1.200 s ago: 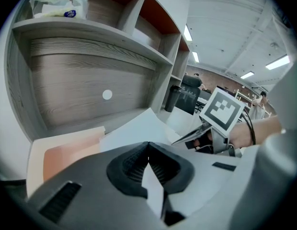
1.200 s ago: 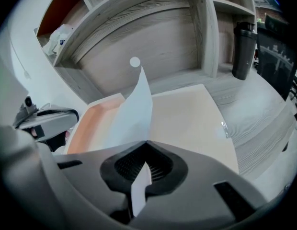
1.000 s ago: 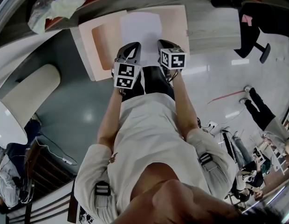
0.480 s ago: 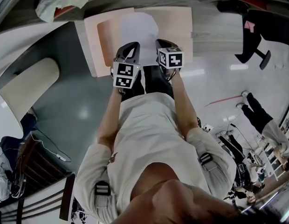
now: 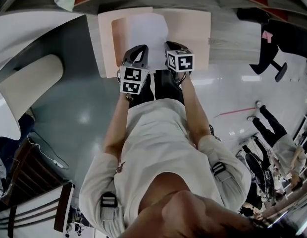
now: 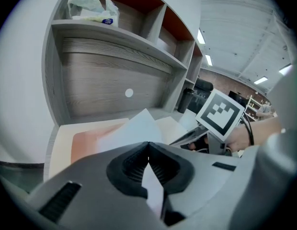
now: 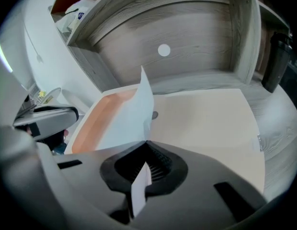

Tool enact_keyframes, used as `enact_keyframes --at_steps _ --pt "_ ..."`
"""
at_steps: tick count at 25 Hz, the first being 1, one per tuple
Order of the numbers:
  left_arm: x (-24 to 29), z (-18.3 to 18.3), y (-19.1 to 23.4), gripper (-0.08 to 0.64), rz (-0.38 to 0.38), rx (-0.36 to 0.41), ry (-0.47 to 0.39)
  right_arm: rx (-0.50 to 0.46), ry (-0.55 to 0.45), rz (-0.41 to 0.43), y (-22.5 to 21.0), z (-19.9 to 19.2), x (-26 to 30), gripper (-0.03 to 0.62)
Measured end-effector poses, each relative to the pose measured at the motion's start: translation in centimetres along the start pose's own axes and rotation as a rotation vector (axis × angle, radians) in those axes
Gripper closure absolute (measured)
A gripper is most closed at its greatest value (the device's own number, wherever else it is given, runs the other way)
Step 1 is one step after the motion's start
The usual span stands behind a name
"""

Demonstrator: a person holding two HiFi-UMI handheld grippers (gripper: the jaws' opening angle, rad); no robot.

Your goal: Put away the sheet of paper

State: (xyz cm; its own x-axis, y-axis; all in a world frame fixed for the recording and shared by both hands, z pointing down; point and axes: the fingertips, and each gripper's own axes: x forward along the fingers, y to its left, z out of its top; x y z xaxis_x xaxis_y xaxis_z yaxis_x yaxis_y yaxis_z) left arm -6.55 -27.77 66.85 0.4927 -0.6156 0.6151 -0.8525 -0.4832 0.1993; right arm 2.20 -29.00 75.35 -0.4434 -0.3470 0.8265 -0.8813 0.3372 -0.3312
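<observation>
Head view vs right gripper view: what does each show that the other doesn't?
Head view only: the person's torso and the floor. Right gripper view only: the right tool with jaws shut on the edge of the sheet of paper, a round hole in the back panel, and a dark bottle. Both: the sheet above the peach folder, and the left tool.
</observation>
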Motion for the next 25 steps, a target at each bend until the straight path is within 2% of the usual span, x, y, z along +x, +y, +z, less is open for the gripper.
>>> enact_keyframes --at_steps 9,17,25 --pt "-1.0 -0.9 1.5 0.545 0.029 -0.024 0.000 -0.029 0.036 0.014 1.4 -0.4 1.3 0.574" --pt "-1.2 -1.3 2.1 0.545 0.033 -0.027 0.001 -0.033 0.067 -0.021 0.6 -0.8 1.7 0.574" --pt "-1.4 -1.2 2.9 0.545 0.032 -0.026 0.003 -0.045 0.077 0.001 1.9 -0.4 2.9 0.574"
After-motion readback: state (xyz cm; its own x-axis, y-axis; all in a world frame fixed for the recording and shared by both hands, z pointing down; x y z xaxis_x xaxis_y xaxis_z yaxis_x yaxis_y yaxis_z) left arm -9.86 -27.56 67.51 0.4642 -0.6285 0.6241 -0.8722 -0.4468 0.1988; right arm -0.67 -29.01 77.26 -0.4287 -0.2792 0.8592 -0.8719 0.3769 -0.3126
